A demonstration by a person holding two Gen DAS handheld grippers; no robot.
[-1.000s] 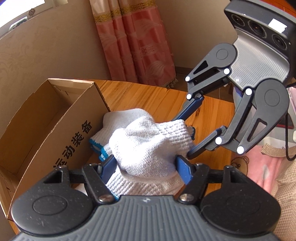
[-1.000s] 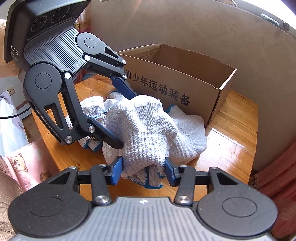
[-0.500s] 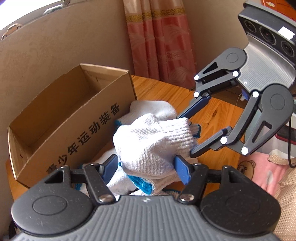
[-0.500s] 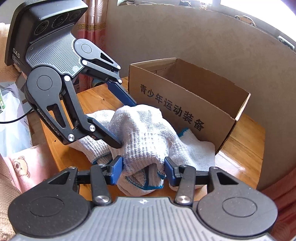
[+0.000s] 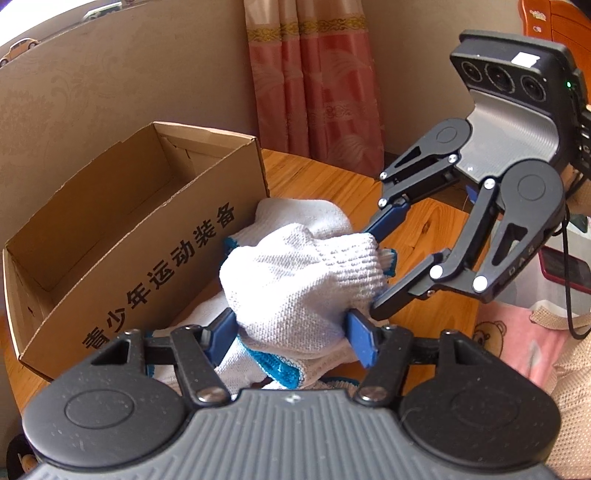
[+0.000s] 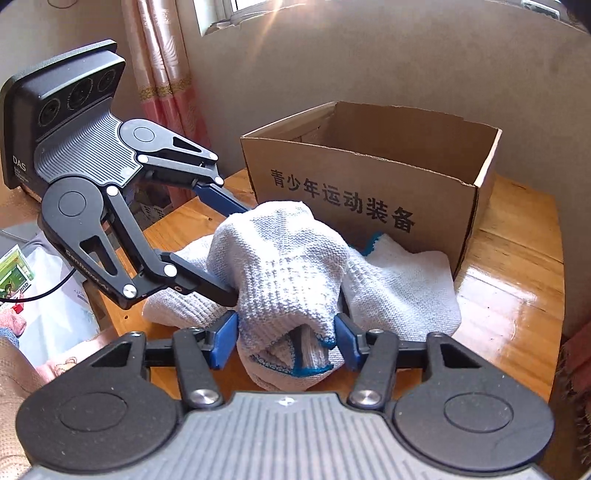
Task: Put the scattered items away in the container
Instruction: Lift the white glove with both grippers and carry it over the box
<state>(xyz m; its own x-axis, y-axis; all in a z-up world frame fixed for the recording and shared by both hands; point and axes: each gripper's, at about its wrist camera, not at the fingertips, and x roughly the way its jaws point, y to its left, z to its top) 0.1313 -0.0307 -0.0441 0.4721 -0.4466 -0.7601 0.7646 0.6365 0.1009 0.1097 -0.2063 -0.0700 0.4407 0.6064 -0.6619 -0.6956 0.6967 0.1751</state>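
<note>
Where knit hides both grips: left tool [image 5: 291, 328] and right tool [image 6: 282, 341] each pinching bundled gloves [image 5: 295, 284].

A: Bright daylight from the window [image 6: 236, 16] at the far left in the right wrist view, flaring streaks down the wall.

B: It glares off the glossy table [image 6: 517, 280] on the right. Both views are sharp centrally, with fisheye bending and dark corners at the edges.
</note>
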